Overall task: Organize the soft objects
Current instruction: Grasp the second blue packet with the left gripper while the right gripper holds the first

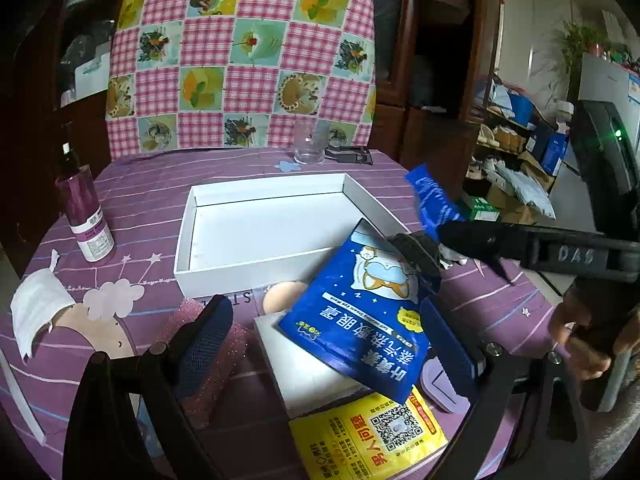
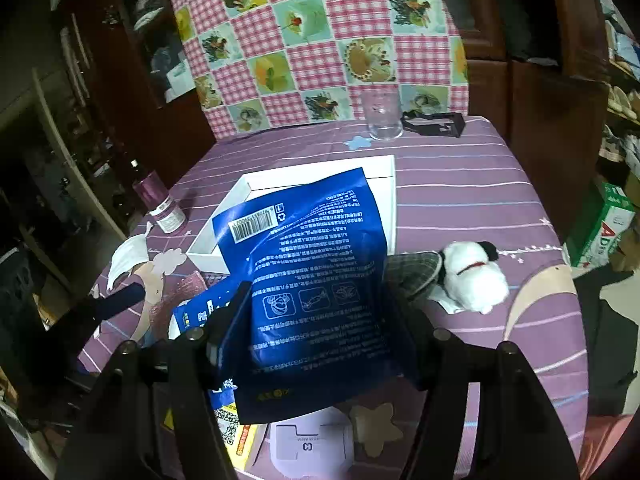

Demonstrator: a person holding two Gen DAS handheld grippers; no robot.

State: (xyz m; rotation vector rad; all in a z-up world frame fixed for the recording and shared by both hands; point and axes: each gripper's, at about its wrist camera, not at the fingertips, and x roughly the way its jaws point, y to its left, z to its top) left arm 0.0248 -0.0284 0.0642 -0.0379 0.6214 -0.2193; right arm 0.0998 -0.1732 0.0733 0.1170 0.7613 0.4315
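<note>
Right gripper (image 2: 320, 320): jaws clamped on glossy blue foil pouch (image 2: 316, 280), held lifted, near edge of shallow white cardboard box (image 1: 240, 276).
Left gripper (image 1: 324, 344): jaws apart, empty, over table clutter.
Risk: slick pouch slipping from grip; dangling corner snagging box wall.

Black hand-held gripper (image 1: 320, 320) with navy mesh finger pads (image 1: 208, 344), silver screws, embossed "DAS" lettering

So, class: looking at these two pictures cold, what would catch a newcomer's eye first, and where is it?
The blue packet fills the middle of the right wrist view, held up between the right gripper's fingers in front of the empty white box. Next, the pink checked cloth behind the table, and the white plush dog lying to the packet's right.
</note>
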